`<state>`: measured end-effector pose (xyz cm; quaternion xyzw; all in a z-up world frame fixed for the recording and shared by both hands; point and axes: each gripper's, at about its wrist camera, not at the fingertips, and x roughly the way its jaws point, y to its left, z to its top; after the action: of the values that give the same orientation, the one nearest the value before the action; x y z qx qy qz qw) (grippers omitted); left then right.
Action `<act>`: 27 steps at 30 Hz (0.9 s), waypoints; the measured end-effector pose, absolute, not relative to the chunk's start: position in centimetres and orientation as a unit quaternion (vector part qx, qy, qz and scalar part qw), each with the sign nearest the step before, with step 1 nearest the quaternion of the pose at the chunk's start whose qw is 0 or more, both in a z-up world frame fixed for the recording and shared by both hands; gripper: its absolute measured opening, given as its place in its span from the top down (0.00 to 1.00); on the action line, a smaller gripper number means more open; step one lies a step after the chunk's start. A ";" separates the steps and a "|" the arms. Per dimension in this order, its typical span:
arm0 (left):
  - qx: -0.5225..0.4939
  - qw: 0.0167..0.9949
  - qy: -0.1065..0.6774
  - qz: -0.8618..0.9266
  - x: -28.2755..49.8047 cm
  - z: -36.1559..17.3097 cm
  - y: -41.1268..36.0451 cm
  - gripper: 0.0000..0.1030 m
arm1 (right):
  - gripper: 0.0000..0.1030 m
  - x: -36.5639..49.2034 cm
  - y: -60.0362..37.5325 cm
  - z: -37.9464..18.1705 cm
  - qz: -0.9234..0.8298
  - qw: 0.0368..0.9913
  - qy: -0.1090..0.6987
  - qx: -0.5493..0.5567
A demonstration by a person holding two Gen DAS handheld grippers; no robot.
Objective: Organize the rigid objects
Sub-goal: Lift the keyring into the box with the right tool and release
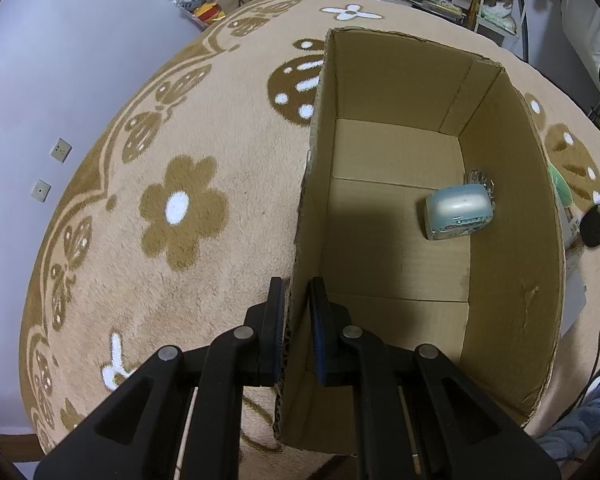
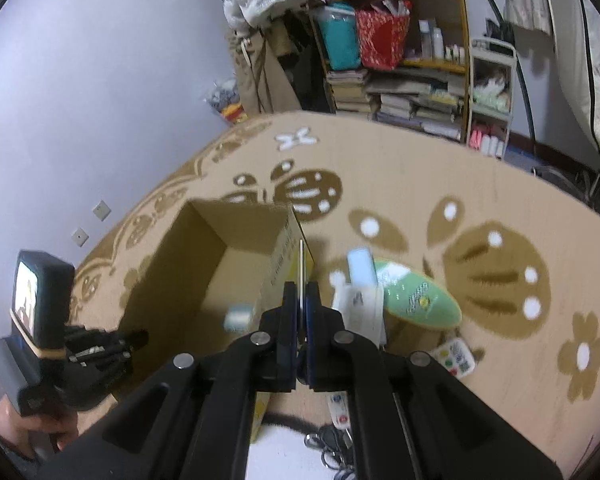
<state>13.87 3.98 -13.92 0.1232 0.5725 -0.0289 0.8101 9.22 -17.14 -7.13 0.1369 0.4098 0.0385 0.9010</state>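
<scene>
My left gripper [image 1: 296,312] is clamped on the cardboard box [image 1: 400,216] wall; my right gripper [image 2: 300,304], nearer the pile, pinches a thin card [image 2: 301,268] edge-on; box lies just left of it; small tin [image 1: 458,210] already inside.

Open cardboard box [image 1: 500,240] on rug; pale-blue tin [image 1: 458,216] inside.
</scene>
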 end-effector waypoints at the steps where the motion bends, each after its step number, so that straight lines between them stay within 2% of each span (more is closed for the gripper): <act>1: 0.123 0.810 0.573 -0.029 13.9 -13.9 4.0 0.89 | 0.95 9.5 -17.0 -6.8 0.039 0.904 0.405 0.133; 17: 0.117 0.812 0.571 -0.030 14.0 -14.0 4.2 0.89 | 0.95 14.7 -10.7 0.6 0.084 0.934 0.341 0.059; 22: 0.110 0.813 0.571 -0.030 14.0 -14.0 4.3 0.89 | 0.95 15.4 -9.1 -1.2 0.082 0.932 0.351 0.042; 27: 0.102 0.814 0.570 -0.031 14.1 -14.0 4.5 0.89 | 0.95 15.7 -9.2 -5.4 0.080 0.911 0.401 0.059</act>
<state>14.06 4.50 -14.01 0.1020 0.5704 -0.0310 0.8144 15.70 -9.16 -5.45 0.0594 0.4006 0.0798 0.9108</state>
